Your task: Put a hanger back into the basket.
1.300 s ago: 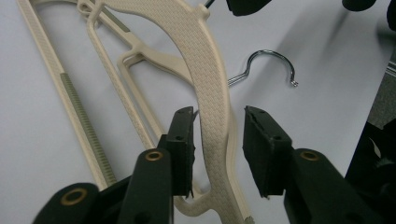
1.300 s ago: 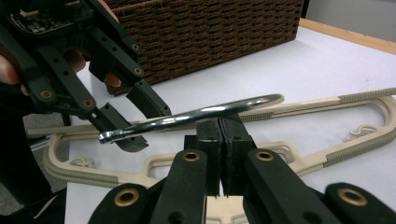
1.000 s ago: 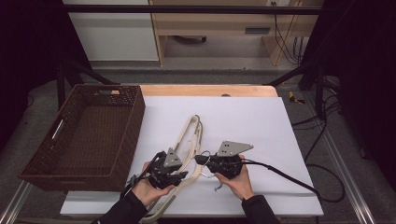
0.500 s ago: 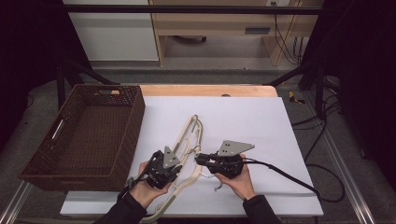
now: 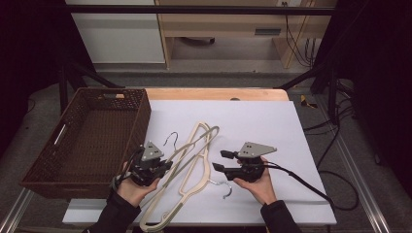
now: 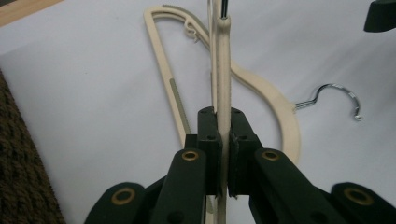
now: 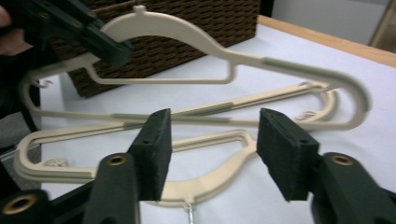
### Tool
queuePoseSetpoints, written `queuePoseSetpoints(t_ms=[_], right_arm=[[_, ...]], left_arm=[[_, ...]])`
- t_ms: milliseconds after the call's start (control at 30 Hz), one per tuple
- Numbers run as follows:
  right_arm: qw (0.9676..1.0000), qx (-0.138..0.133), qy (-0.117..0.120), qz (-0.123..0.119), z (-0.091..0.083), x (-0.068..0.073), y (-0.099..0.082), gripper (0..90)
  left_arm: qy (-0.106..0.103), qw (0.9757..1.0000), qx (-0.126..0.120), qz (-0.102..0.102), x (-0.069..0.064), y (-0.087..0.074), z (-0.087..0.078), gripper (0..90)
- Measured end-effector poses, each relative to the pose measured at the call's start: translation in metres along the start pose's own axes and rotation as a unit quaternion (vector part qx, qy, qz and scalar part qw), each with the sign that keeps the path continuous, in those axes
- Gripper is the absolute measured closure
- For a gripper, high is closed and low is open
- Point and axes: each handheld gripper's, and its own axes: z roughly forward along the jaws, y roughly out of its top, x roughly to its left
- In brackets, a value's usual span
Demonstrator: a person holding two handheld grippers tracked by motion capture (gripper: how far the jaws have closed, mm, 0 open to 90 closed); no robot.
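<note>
Two cream plastic hangers lie overlapped on the white table top [image 5: 272, 126]. My left gripper [image 5: 166, 166] is shut on the bar of the upper hanger [image 5: 197, 143]; its jaws have just been closing, and the bar [image 6: 223, 60] runs up between the pads, raised at that end. My right gripper [image 5: 219, 160] stands open after its jaws have just been opening, with nothing pressed between its pads [image 7: 159, 149]. The lower hanger [image 7: 219, 163] lies flat, its metal hook [image 5: 224, 188] just below the right gripper. In the right gripper view the left gripper [image 7: 93, 37] holds the upper hanger [image 7: 187, 32].
A dark brown wicker basket [image 5: 138, 121] stands on the left, close to my left hand. A black cable [image 5: 301, 182] trails right from the right gripper. The wooden table edge [image 5: 218, 93] runs along the back, with shelving beyond.
The left gripper closed on the upper hanger and carried it left toward the basket, lifting it a little. The right gripper's jaws opened and let go of the hangers.
</note>
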Motion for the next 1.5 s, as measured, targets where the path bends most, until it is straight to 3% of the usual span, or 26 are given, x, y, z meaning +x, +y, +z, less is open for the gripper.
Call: queuePoseSetpoints(t_ms=[133,267,467,667,767,933,1133,1500], right_arm=[[0.9997,-0.011,-0.018,0.009,-0.014,-0.008,0.000,34.5],[0.9991,-0.019,-0.036,0.013,-0.029,-0.015,0.000,31.0],[0.9975,-0.033,-0.056,0.028,-0.048,-0.023,-0.001,24.1],[0.9964,-0.033,-0.070,0.036,-0.057,-0.026,-0.001,17.0],[0.9956,-0.033,-0.079,0.037,-0.061,-0.027,-0.001,14.8],[0.9942,-0.041,-0.092,0.039,-0.067,-0.029,-0.002,12.9],[0.9930,-0.040,-0.104,0.039,-0.072,-0.031,-0.004,12.0],[0.9924,-0.046,-0.107,0.041,-0.077,-0.032,-0.005,11.9]], left_arm=[[0.003,0.9998,-0.021,0.002,0.005,0.001,-0.013,86.1],[-0.021,0.9986,-0.048,-0.002,0.009,0.004,-0.029,86.1],[-0.045,0.9955,-0.083,0.008,0.012,0.009,-0.055,86.1],[-0.050,0.9935,-0.099,0.027,0.016,0.016,-0.077,86.1],[-0.057,0.9922,-0.106,0.032,0.024,0.021,-0.090,86.1],[-0.083,0.9903,-0.111,0.007,0.045,0.027,-0.097,86.1],[-0.087,0.9890,-0.119,-0.009,0.062,0.027,-0.104,86.1],[-0.076,0.9877,-0.136,-0.011,0.068,0.014,-0.124,86.1]])
